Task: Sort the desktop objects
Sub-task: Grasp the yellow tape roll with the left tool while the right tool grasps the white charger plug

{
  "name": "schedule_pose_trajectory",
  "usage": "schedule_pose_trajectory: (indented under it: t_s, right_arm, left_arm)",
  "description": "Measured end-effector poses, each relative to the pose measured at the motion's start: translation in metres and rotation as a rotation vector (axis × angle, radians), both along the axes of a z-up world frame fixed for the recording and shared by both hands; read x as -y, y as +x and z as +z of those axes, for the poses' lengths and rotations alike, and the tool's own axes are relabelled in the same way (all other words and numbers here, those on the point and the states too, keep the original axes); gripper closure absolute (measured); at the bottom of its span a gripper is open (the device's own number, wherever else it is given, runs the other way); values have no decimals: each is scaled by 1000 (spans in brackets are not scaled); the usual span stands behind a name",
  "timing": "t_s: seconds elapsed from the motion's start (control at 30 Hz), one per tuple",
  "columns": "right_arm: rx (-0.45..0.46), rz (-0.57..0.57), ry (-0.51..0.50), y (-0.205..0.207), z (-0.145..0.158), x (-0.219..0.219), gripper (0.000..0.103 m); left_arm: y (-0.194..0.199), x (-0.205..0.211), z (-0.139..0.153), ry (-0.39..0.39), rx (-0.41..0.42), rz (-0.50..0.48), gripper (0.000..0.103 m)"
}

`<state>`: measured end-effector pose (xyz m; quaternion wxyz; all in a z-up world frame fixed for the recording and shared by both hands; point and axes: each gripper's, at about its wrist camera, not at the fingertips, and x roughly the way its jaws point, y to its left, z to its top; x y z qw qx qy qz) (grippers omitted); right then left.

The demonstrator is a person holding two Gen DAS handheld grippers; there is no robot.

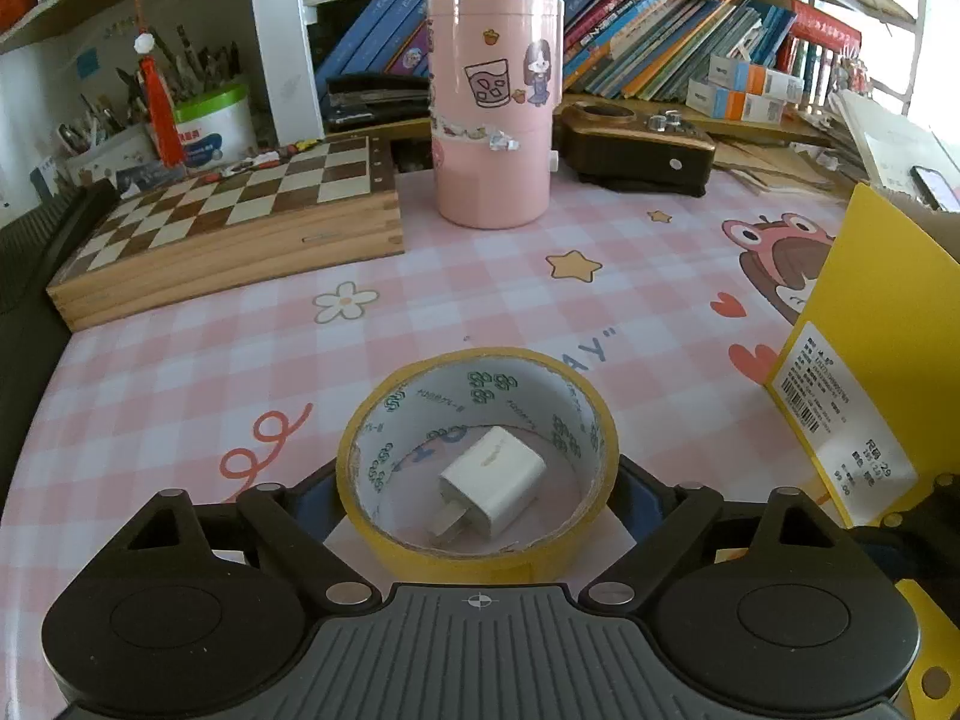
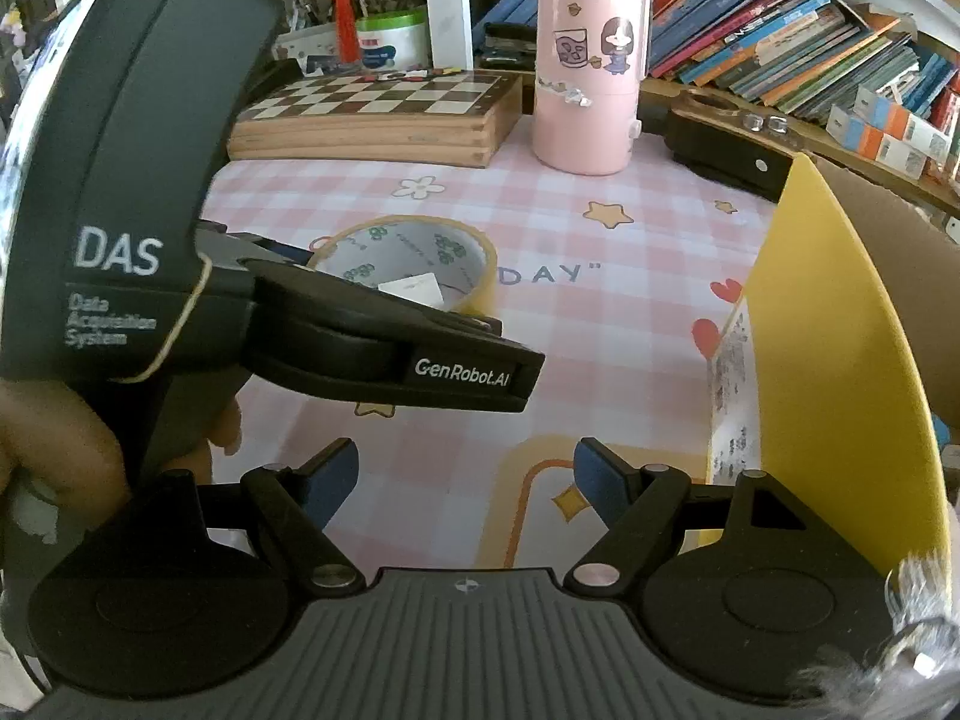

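A yellow tape roll (image 1: pixel 384 540) lies flat on the pink checked desk mat (image 1: pixel 180 372). A white charger plug (image 1: pixel 495 489) rests inside its ring. My left gripper (image 1: pixel 477 483) straddles the roll, and both blue pads touch its outer sides, so it is shut on the roll. In the right wrist view the left gripper's body (image 2: pixel 384 354) covers the near side of the tape roll (image 2: pixel 474 294), with the charger plug (image 2: pixel 414 288) showing inside. My right gripper (image 2: pixel 468 480) stands open over the bare desk mat (image 2: pixel 600 330), nearer than the roll, with nothing between its fingers.
A yellow box (image 1: pixel 870 360) with a barcode label stands at the right, close to my right gripper (image 2: pixel 840 360). At the back are a pink sticker-covered canister (image 1: pixel 495 120), a wooden chessboard box (image 1: pixel 240 228), a dark wooden device (image 1: pixel 642 144) and shelves of books (image 1: pixel 630 18). A hand (image 2: pixel 36 426) holds the left gripper.
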<state>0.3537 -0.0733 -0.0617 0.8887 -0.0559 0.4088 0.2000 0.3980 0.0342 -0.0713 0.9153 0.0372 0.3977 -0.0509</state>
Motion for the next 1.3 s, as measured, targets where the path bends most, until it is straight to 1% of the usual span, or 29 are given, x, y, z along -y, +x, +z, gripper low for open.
schedule_pose_trajectory:
  t_s: [0.1,0.17,0.23,0.3,0.43,0.5,0.53,0.63,0.67,0.8,0.87,0.9,1.1,1.3]
  right_arm:
    - [-2,1,4,3,-1,-2,25]
    - [-5,1,9,6,-2,-4,25]
    - [-2,4,16,9,-2,-8,25]
    - [-1,14,22,14,-3,-14,26]
    - [-2,54,20,27,-4,-28,33]
    - [0,72,7,34,-7,-35,38]
    - [-1,78,3,38,-8,-38,42]
    - [5,102,-8,47,-11,-46,45]
    - [12,111,-19,48,-12,-49,45]
    - [44,155,-35,53,-14,-57,51]
    - [53,166,-34,55,-14,-60,56]
    - [57,169,-33,56,-14,-60,62]
    - [60,152,-27,54,-9,-57,63]
    - [80,116,-10,42,5,-48,63]
  left_arm:
    - [-6,-10,12,-22,40,37,13]
    - [-13,-23,23,-64,69,74,13]
    - [-22,-37,33,-90,90,118,13]
    - [-31,-50,40,-95,102,159,13]
    - [-51,-76,47,-95,107,249,13]
    - [-59,-85,48,-98,100,285,13]
    - [-63,-90,47,-98,94,302,13]
    - [-73,-97,45,-93,81,341,13]
    - [-76,-97,44,-91,77,349,13]
    - [-83,-98,42,-102,66,374,13]
    - [-84,-97,42,-107,67,378,13]
    - [-86,-96,43,-109,68,377,13]
    - [-89,-95,47,-109,81,361,13]
    - [-95,-91,54,-118,100,336,13]
